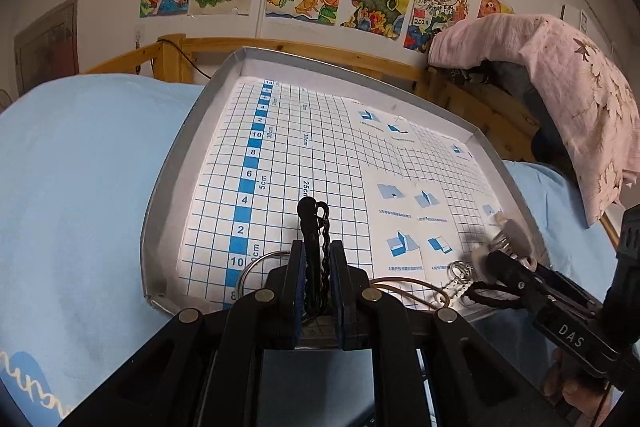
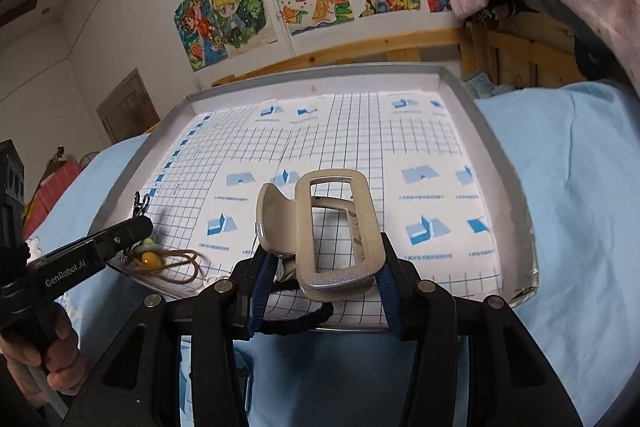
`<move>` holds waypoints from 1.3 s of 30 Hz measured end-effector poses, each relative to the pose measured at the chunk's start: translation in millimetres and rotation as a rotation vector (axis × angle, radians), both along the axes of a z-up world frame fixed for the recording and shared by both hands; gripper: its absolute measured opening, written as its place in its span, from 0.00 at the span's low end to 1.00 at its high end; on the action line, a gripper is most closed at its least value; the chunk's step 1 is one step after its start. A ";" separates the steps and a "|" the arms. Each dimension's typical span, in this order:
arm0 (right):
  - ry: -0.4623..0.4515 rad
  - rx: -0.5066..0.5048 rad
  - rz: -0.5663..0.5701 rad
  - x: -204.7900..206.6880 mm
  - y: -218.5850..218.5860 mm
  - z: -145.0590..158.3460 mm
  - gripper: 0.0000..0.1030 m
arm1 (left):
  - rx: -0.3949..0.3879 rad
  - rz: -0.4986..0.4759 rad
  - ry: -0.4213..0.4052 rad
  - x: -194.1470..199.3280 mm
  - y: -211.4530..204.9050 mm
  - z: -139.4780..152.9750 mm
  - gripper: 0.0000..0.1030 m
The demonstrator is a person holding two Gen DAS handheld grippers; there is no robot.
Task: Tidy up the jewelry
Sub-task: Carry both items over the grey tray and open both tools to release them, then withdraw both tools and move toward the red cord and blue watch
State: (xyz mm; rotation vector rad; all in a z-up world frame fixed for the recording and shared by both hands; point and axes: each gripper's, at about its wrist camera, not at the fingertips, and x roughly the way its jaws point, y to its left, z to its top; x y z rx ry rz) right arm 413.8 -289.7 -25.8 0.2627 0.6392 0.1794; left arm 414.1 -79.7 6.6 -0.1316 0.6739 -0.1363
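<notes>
My left gripper (image 1: 316, 255) is clamped tight on a black chain piece (image 1: 314, 223), whose rounded end and clasp stick up past the fingertips over the near edge of the tray (image 1: 192, 131). My right gripper (image 2: 320, 259) has its jaws held fairly wide, pinched on a beige hair claw clip (image 2: 336, 227) that stands above the tray's gridded paper. Near the tray's front edge I see a brown loop (image 2: 180, 267), a yellow bead (image 2: 149, 259) and a silver chain (image 1: 456, 283).

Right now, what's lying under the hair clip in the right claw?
Under the hair clip lies gridded tray lining and a black braided cord near the front edge. Whatever sits directly beneath the clip stays hidden.
</notes>
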 end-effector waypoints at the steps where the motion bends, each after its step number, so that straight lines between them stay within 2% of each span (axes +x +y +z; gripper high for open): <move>1: 0.001 0.001 0.000 -0.3 0.0 -0.5 0.42 | 0.000 -0.004 -0.003 -0.8 0.1 -0.5 0.11; 3: -0.004 0.003 0.000 -0.5 -0.2 -0.4 0.44 | 0.005 -0.011 -0.010 -0.7 0.2 -0.9 0.11; 5: -0.008 0.003 -0.004 -1.9 -1.3 0.0 0.54 | 0.003 -0.011 -0.016 -2.9 -0.4 -0.1 0.11; 7: -0.017 0.003 -0.014 -5.3 -2.7 2.6 0.56 | -0.009 -0.014 -0.023 -6.0 0.0 2.4 0.13; 9: -0.034 0.008 -0.031 -12.4 -6.6 5.4 0.59 | -0.025 -0.011 -0.032 -11.0 1.4 5.1 0.21; 11: -0.060 0.011 -0.056 -21.6 -11.2 10.8 0.67 | -0.030 -0.001 -0.046 -17.9 3.0 8.1 0.40; 12: -0.079 0.016 -0.070 -27.8 -14.5 15.2 0.68 | -0.030 0.001 -0.058 -22.4 3.4 10.5 0.45; 14: -0.105 0.017 -0.094 -38.1 -19.0 22.7 0.74 | -0.024 0.003 -0.086 -32.6 3.4 15.8 0.63; 18: -0.168 0.009 -0.124 -66.2 -23.8 41.7 0.83 | -0.028 -0.002 -0.136 -59.3 4.2 31.3 0.75; 20: -0.197 0.006 -0.126 -80.9 -24.6 50.0 0.93 | -0.039 0.012 -0.166 -75.9 7.3 37.7 0.89; 23: -0.261 -0.020 -0.132 -109.2 -23.6 66.0 0.98 | -0.050 0.036 -0.226 -105.5 13.9 47.5 1.00; 30: -0.454 -0.066 -0.111 -187.9 -14.3 99.6 0.98 | -0.035 0.103 -0.325 -173.9 25.1 65.9 1.00; 39: -0.517 -0.075 -0.074 -265.0 8.6 113.4 0.98 | -0.015 0.066 -0.401 -253.6 37.3 90.1 1.00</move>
